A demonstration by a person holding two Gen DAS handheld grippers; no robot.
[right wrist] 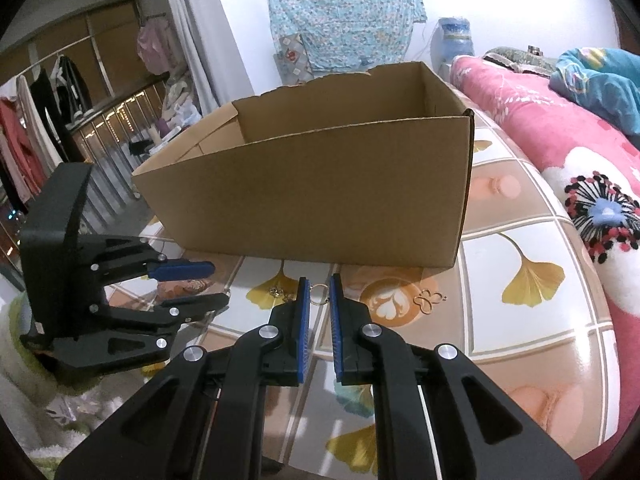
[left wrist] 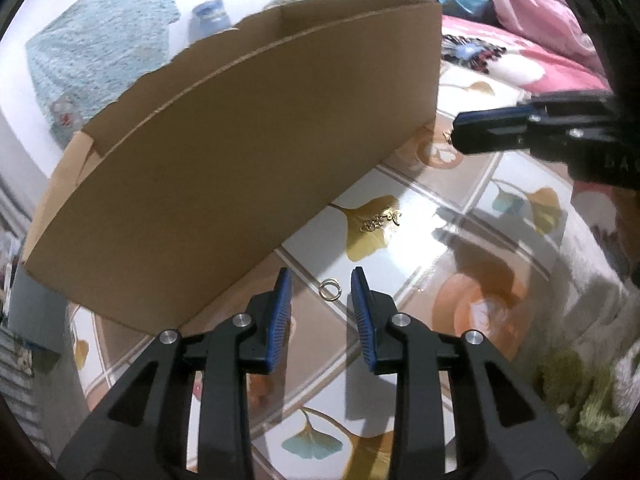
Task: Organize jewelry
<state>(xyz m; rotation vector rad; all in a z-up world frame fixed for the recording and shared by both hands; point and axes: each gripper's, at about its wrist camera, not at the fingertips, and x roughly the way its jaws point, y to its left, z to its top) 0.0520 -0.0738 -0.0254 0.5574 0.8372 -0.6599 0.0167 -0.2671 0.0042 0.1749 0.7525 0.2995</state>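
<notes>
An open cardboard box (left wrist: 224, 152) stands on the patterned table; it also shows in the right wrist view (right wrist: 320, 196). A small gold ring (left wrist: 329, 290) lies on the table between the tips of my left gripper (left wrist: 322, 280), which is open. A gold chain piece (left wrist: 380, 221) lies beyond it. In the right wrist view my right gripper (right wrist: 318, 282) is open a little, with a gold ring (right wrist: 319, 292) between its tips. A gold chain (right wrist: 280, 293) lies to the left of it, a butterfly charm (right wrist: 428, 300) to the right. The left gripper (right wrist: 218, 284) shows at the left.
The table (right wrist: 520, 340) has a glossy cover with ginkgo leaves. A pink floral blanket (right wrist: 560, 140) lies at the right. A green fuzzy cloth (left wrist: 580, 392) lies at the table's near edge. The right gripper (left wrist: 456, 134) shows at the box's right corner.
</notes>
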